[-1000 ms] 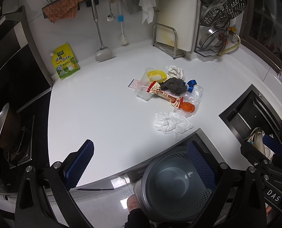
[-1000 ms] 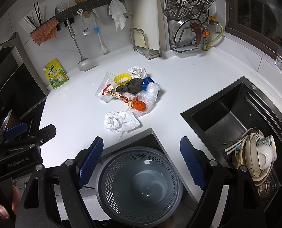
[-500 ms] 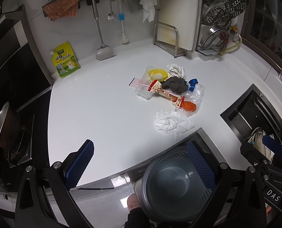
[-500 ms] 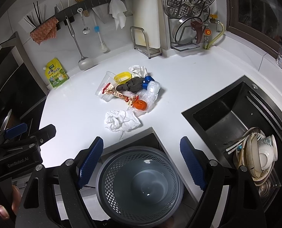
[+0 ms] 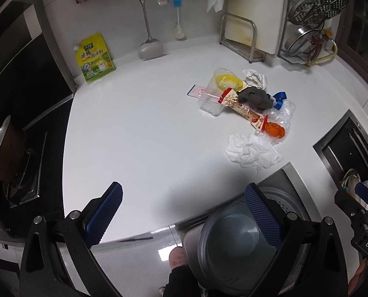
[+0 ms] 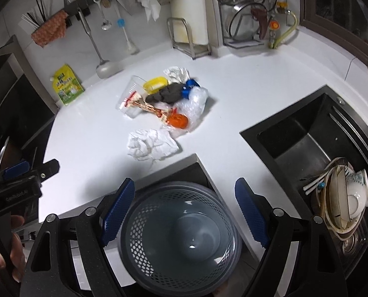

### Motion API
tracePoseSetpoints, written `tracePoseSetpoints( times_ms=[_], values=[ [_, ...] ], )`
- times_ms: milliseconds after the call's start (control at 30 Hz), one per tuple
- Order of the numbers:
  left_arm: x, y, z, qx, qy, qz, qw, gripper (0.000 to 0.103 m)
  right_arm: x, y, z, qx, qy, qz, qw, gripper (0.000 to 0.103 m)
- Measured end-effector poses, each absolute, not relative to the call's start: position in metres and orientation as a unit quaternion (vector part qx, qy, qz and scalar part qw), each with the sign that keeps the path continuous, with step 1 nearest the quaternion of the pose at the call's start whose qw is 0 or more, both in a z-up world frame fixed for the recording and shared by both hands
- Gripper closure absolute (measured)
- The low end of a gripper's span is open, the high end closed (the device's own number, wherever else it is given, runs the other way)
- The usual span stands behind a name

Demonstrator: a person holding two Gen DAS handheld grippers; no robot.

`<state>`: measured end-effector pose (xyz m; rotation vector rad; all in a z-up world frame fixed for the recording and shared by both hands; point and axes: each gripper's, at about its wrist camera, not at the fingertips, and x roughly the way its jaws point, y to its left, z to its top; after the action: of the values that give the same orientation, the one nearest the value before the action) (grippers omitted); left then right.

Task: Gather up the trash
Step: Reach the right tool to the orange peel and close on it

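Nothing is collected yet; the step is the approach. The left gripper is wide open and holds nothing, at the bottom of the frame. The right gripper is the same, above the empty bin. The trash lies mid-frame on the desk. I judge the tissue, nearest, comes next.

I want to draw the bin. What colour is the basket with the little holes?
The basket is grey, with rows of small round holes around its wall. The right wrist view shows it best.

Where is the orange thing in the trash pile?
In both views the orange thing lies on the white counter, in clear plastic at the pile's near edge, just behind the crumpled white tissue.
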<state>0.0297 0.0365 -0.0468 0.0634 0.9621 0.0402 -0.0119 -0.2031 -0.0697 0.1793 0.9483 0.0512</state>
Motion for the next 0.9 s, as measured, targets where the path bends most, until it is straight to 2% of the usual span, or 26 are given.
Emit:
tracePoseSetpoints(
  times_ms=[600,900],
  values=[
    [0.088,0.019,-0.099,0.022,0.442,0.011,0.897,0.006,0.101,-0.192,-0.117,0.048,0.431,0.072,0.898,0.024],
    [0.093,0.015,-0.118,0.017,0.449,0.002,0.893,0.006,0.135,-0.174,-0.142,-0.025,0.419,0.054,0.906,0.024]
  ],
)
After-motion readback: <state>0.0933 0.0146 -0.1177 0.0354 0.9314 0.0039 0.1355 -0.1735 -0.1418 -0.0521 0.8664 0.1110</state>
